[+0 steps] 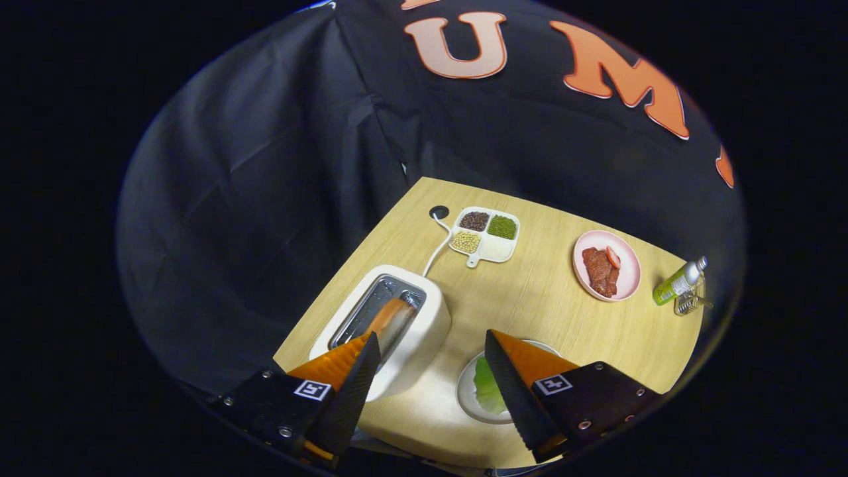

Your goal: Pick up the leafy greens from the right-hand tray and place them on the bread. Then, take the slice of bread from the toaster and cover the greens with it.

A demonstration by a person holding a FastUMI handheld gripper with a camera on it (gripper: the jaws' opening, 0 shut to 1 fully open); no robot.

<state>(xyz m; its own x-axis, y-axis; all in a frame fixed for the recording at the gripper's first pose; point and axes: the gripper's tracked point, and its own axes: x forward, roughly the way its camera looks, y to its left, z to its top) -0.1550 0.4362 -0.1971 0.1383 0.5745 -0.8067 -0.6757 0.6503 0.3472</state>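
With the gripper (430,344) held wide apart and empty, the slice of bread (391,317) is seen upright in the toaster (424,334) at eleven o'clock, its long axis running toward one, the greens (487,387) already plated.

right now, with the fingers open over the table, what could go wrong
1. The open gripper hangs above the white toaster; the toasted bread slice sits deep in its slot, so the fingers may clip the slot rim.
2. The green leafy vegetable on the white round plate lies partly behind one finger, so whether it covers the bread is unclear.
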